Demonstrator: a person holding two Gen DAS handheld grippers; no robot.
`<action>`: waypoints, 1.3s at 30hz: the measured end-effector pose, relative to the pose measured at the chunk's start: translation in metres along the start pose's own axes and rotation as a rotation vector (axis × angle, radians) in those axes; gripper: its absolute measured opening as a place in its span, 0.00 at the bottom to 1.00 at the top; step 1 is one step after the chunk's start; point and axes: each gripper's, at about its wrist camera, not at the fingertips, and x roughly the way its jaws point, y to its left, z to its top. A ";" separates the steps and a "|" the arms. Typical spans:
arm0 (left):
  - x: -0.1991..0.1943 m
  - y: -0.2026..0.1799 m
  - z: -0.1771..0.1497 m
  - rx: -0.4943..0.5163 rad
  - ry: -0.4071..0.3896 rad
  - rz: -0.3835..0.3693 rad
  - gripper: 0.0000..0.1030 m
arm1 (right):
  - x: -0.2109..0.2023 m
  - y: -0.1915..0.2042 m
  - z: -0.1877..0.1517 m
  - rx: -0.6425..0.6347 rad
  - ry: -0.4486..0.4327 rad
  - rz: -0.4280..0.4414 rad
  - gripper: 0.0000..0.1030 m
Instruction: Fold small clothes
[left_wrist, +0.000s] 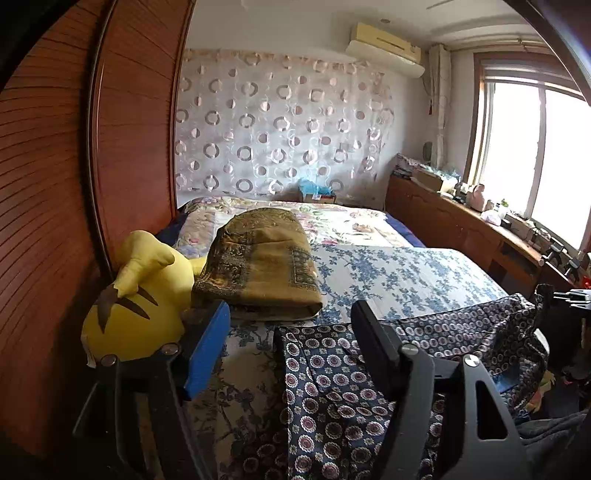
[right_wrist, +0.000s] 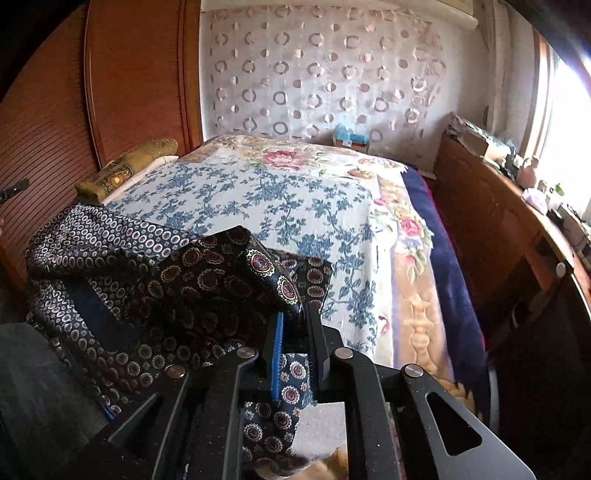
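A dark navy garment (left_wrist: 332, 387) printed with small round medallions lies rumpled on the near end of the bed. My left gripper (left_wrist: 291, 308) stands wide open just above its left edge; the blue-padded finger (left_wrist: 207, 350) is over bare sheet and the other finger (left_wrist: 373, 350) is over the cloth, with nothing pinched. In the right wrist view the garment (right_wrist: 147, 266) is bunched, with one folded corner turned up at my right gripper (right_wrist: 296, 312). Its jaws stand a narrow gap apart, open, with a strip of the cloth hanging loose between them.
The blue-flowered bedsheet (right_wrist: 277, 192) stretches ahead. A yellow plush toy (left_wrist: 140, 295) and a folded olive blanket (left_wrist: 258, 266) sit by the wooden headboard (left_wrist: 48, 221) at left. A long wooden cabinet (left_wrist: 461, 229) with clutter runs under the window at right.
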 end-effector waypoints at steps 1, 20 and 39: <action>0.005 0.000 0.000 0.001 0.009 0.005 0.67 | -0.003 0.002 0.000 -0.003 -0.003 0.001 0.23; 0.100 -0.009 -0.010 0.087 0.223 0.006 0.67 | 0.067 -0.009 0.009 0.020 0.013 0.025 0.42; 0.140 -0.002 -0.039 0.046 0.392 -0.007 0.67 | 0.128 -0.029 0.007 0.068 0.180 0.034 0.55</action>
